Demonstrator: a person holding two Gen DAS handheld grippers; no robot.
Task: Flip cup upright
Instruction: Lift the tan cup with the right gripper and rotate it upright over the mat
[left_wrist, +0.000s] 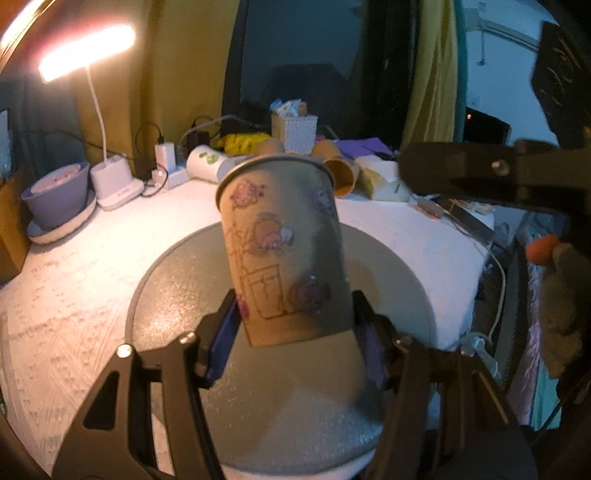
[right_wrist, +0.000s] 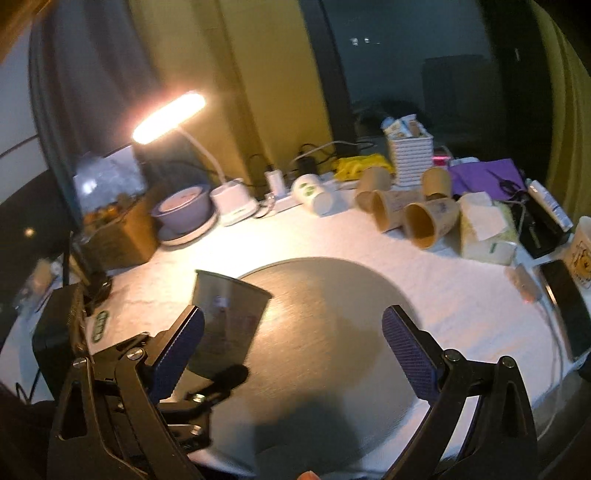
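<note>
A brown paper cup (left_wrist: 284, 251) with pink cartoon prints is held in my left gripper (left_wrist: 295, 332), whose blue pads press its lower sides. The cup stands nearly upright, rim up, tilted slightly, just above a round grey mat (left_wrist: 177, 295). In the right wrist view the same cup (right_wrist: 229, 317) shows at the left over the mat (right_wrist: 332, 314), with the left gripper's fingers below it. My right gripper (right_wrist: 291, 350) is open and empty, its blue pads (right_wrist: 410, 354) wide apart above the mat. It also shows at the upper right in the left wrist view (left_wrist: 480, 173).
Several paper cups (right_wrist: 424, 218) lie on their sides at the back of the white table, beside a tissue pack (right_wrist: 484, 229), a white basket (right_wrist: 410, 151), a lit desk lamp (right_wrist: 170, 118), a purple bowl (right_wrist: 184, 206) and a power strip (right_wrist: 280, 199). A phone (right_wrist: 569, 306) lies at right.
</note>
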